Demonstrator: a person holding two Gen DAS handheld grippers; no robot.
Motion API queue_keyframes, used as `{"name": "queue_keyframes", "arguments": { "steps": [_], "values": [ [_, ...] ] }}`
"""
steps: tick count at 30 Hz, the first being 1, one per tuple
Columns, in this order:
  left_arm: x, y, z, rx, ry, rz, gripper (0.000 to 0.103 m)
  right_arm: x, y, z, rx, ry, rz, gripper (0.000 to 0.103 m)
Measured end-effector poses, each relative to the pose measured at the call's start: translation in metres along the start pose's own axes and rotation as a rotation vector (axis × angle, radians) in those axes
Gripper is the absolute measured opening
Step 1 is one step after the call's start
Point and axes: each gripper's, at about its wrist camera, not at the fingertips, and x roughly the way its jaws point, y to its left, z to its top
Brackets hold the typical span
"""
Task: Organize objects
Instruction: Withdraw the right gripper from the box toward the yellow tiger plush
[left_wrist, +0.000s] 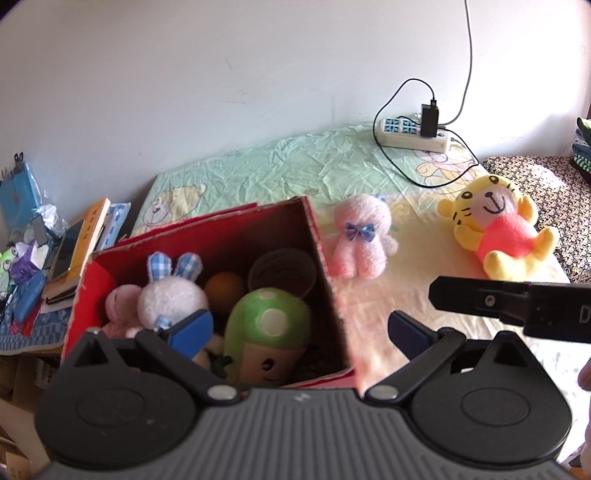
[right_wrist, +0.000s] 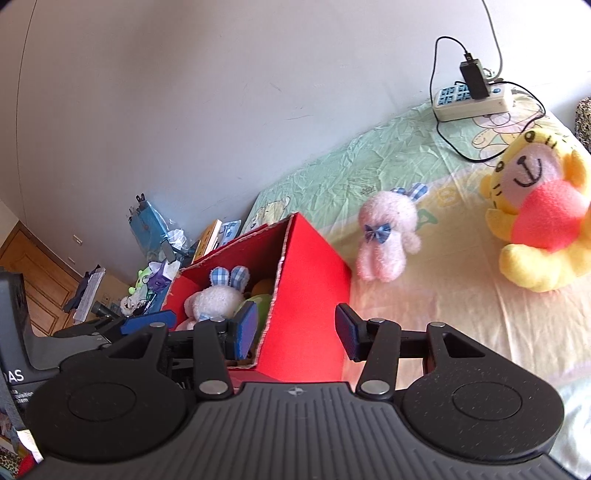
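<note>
- The left tool (left_wrist: 299, 328) hangs above the near edge of the red box (left_wrist: 317, 236), its blue-padded fingers spread wide with nothing between them; one finger is over the box's inside, the other over the bed outside the box's right wall.
- The right tool (right_wrist: 295, 332) is also spread apart and empty, straddling the box's near right corner (right_wrist: 310, 295). In the left wrist view it enters as a black bar from the right (left_wrist: 509, 302).
- The box sits on the bed (left_wrist: 280, 162), open at the top. Inside lie a white bunny with blue checked ears (left_wrist: 171, 291), a green mushroom plush (left_wrist: 269, 328), a pink plush (left_wrist: 118, 306) at the left, an orange ball (left_wrist: 225, 288) and a dark round container (left_wrist: 282, 271) toward the far right corner.
- Just right of the box, on the sheet, a pink bunny with a blue bow (left_wrist: 364, 236) lies on its back, apart from the box wall.
- Farther right lies a yellow tiger plush in a pink shirt (left_wrist: 498, 232), well apart from both tools.
- At the far side, against the wall, a power strip (left_wrist: 413, 134) rests on the bed with a black charger (left_wrist: 429, 118) plugged in.
- Left of the bed, books and clutter (left_wrist: 74, 251) are piled up.
</note>
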Motion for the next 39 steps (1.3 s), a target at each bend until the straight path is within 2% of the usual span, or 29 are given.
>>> {"name": "queue_keyframes", "arguments": {
  "steps": [12, 20, 29, 35, 39],
  "values": [
    [0.009, -0.071, 0.010, 0.076, 0.019, -0.026, 0.100, -0.028, -0.066, 0.005, 0.084, 0.007, -0.042, 0.051],
    [0.031, -0.114, 0.008, 0.124, 0.079, -0.042, 0.100, -0.043, -0.097, 0.004, 0.139, 0.014, -0.066, 0.052],
    [0.053, -0.129, -0.009, 0.126, 0.160, -0.072, 0.100, -0.036, -0.114, -0.006, 0.160, 0.071, -0.089, 0.052],
    [0.070, -0.133, -0.024, 0.135, 0.216, -0.112, 0.100, -0.028, -0.125, -0.016, 0.209, 0.107, -0.133, 0.052],
    [0.079, -0.134, -0.030, 0.131, 0.235, -0.129, 0.100, -0.024, -0.123, -0.018, 0.191, 0.126, -0.149, 0.052]
  ]
}}
